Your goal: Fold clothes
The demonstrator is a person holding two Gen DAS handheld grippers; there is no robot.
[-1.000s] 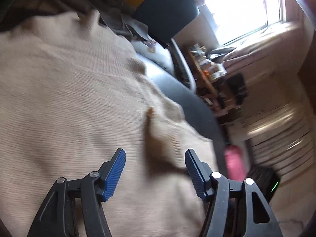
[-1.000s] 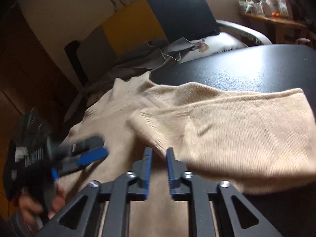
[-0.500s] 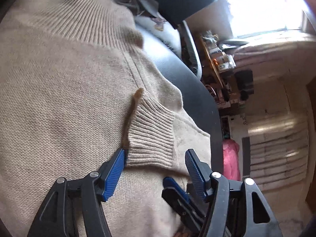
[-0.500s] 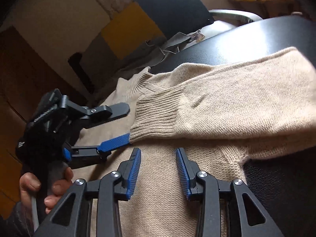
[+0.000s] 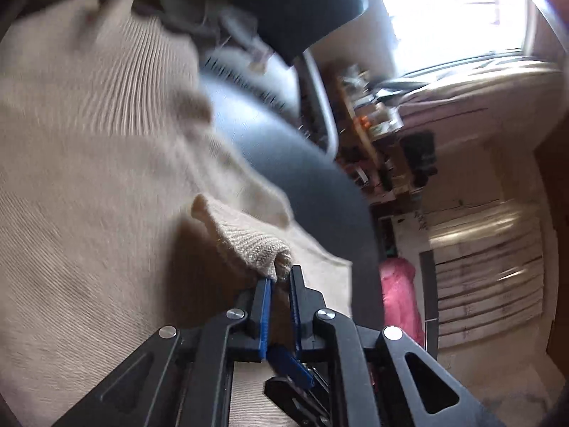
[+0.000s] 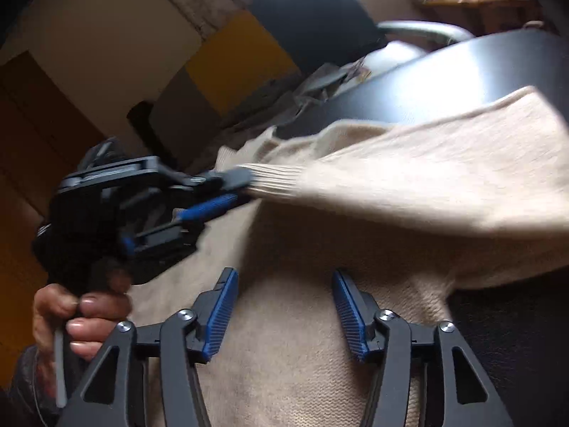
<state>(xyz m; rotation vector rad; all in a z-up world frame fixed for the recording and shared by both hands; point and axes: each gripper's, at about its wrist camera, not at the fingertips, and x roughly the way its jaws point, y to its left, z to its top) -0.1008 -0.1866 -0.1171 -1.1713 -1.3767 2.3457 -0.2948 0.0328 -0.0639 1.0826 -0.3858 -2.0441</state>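
Note:
A beige knit sweater [image 6: 302, 338] lies spread on a black table [image 6: 444, 82]; it also shows in the left wrist view [image 5: 89, 195]. Its sleeve [image 6: 426, 185] lies folded across the body. My left gripper [image 5: 281, 281] is shut on the sleeve's ribbed cuff [image 5: 256, 245] and holds it lifted off the body; it also shows in the right wrist view [image 6: 234, 185], gripping the cuff [image 6: 274, 178]. My right gripper [image 6: 284, 313] is open and empty, hovering over the sweater's body below the sleeve.
Grey clothes [image 6: 302, 96] lie at the table's far edge by a dark chair [image 6: 320, 21]. The black table edge [image 5: 320, 195] runs right of the sweater. A cluttered shelf [image 5: 373, 124] and a pink object [image 5: 398, 295] stand beyond, under a bright window [image 5: 444, 10].
My left gripper closed on the sleeve cuff and lifted it. My right gripper opened wider and stayed over the sweater's body.

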